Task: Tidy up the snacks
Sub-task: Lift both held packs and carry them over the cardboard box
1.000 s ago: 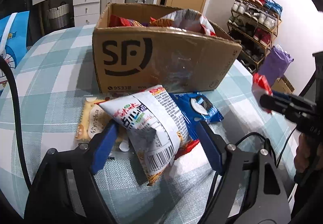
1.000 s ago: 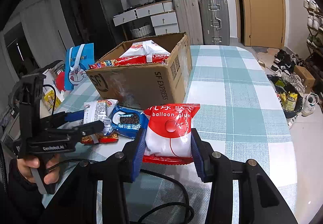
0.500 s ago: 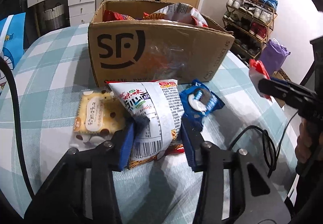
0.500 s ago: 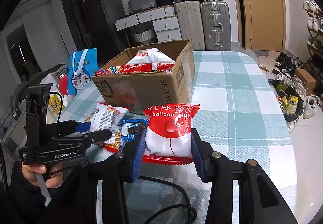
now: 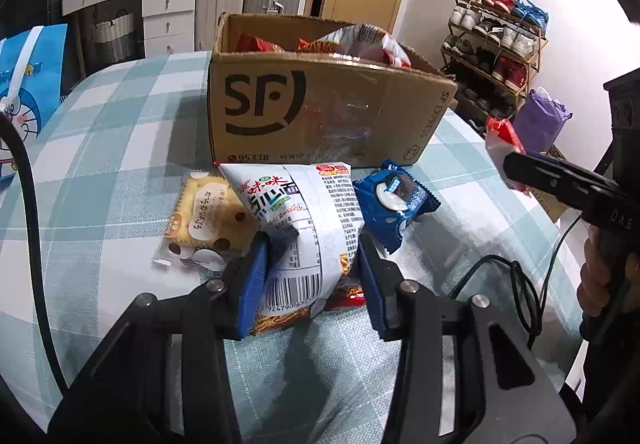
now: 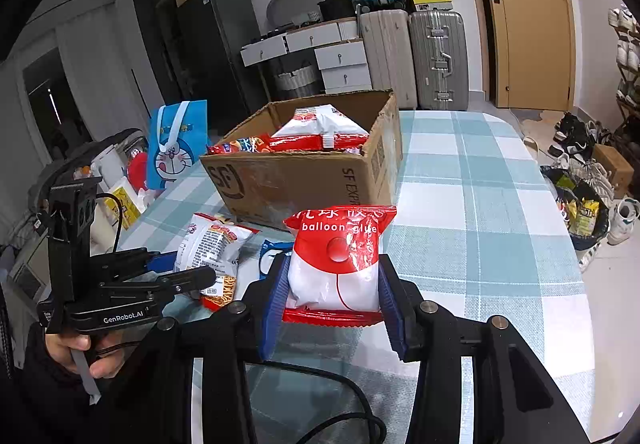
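My left gripper (image 5: 310,256) is shut on a white noodle snack bag (image 5: 304,216), held just above the table in front of the open SF cardboard box (image 5: 320,116). A yellow cracker packet (image 5: 208,216) lies to its left and a blue Oreo packet (image 5: 394,200) to its right. My right gripper (image 6: 334,276) is shut on a red and white "balloon glue" bag (image 6: 338,256), held above the table, right of the box (image 6: 304,180). The box holds several snack bags (image 6: 316,128). The left gripper also shows in the right wrist view (image 6: 188,272).
The table carries a teal checked cloth (image 6: 472,204). A blue Doraemon bag (image 6: 176,144) stands at the left beyond the table edge. Black cables (image 5: 516,284) lie on the cloth. Suitcases (image 6: 436,56), drawers and a shoe rack (image 5: 496,36) stand behind.
My left gripper has closed on the noodle bag and lifted it a little. My right gripper has kept its hold on the balloon glue bag, nearly unmoved.
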The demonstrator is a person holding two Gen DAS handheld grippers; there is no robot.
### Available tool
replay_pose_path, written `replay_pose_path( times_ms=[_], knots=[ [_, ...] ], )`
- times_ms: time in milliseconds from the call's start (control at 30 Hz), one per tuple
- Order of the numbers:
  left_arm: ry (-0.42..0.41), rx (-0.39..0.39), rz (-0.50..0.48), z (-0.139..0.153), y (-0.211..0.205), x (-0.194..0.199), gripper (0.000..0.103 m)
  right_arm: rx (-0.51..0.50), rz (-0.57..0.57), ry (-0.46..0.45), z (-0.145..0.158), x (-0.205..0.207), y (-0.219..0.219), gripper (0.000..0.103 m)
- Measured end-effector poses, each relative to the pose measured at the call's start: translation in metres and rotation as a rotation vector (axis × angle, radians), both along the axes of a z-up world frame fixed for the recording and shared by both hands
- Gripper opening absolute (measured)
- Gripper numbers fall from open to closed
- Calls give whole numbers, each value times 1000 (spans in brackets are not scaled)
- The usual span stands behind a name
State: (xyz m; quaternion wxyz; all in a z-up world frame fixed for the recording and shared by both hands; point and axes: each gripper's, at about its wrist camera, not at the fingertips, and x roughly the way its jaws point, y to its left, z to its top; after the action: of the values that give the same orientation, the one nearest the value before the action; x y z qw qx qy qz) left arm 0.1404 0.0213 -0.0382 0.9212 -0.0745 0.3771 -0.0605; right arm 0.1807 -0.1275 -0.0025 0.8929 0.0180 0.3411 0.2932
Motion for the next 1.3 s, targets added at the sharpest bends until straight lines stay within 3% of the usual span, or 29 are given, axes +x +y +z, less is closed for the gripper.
replay_pose_path(
  times_ms=[833,1300],
  knots=[
    [-113,-3,16,56,4,-20,40,42,21,-33,14,-7,0,43],
    [-157,20,39,93,5,-12,40,58,48,-77,41,8,12,43]
  ],
)
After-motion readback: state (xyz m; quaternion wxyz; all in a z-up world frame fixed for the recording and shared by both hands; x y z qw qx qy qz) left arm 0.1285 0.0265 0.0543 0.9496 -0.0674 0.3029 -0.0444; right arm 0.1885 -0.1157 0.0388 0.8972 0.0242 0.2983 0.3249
